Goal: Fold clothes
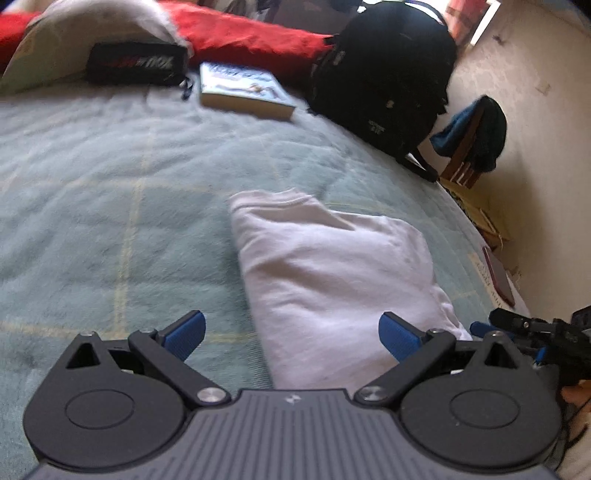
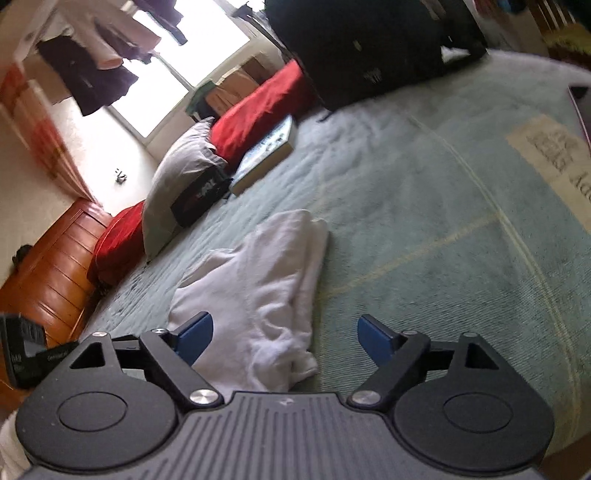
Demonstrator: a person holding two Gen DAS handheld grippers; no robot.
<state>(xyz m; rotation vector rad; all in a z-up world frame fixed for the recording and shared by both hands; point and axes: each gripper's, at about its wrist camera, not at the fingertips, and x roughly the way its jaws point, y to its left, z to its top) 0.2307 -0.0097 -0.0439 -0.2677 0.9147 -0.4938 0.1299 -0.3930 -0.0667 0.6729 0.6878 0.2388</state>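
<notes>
**Left-wrist and right-wrist views: both grippers spread wide over a folded white garment**

Left-wrist view: the left gripper (image 1: pixel 291 334) is seen with its jaws spread wide and nothing clasped; its blue ribbed pads (image 1: pixel 186 334) stand clear of the cloth. A white garment (image 1: pixel 328 280), soft and folded into a rough oblong, is laid on the pale green quilted bedspread (image 1: pixel 110 206) from 12 to 1 o'clock of the jaws. At 10 o'clock a black pouch (image 1: pixel 135 64) is propped against a grey pillow (image 1: pixel 92 26); at 11 o'clock a paperback book (image 1: pixel 245 92) lies flat; a red cushion (image 1: pixel 251 38) and a black backpack (image 1: pixel 388 70) are found at 12 to 1 o'clock. Part of the right gripper (image 1: pixel 535 332) is visible at 3 o'clock.

Right-wrist view: the right gripper (image 2: pixel 284 338) is likewise released, its jaws wide apart and empty. The same garment, rumpled at its near edge, is seen between the pads and toward 11 o'clock, with no pad pressed on it.
</notes>
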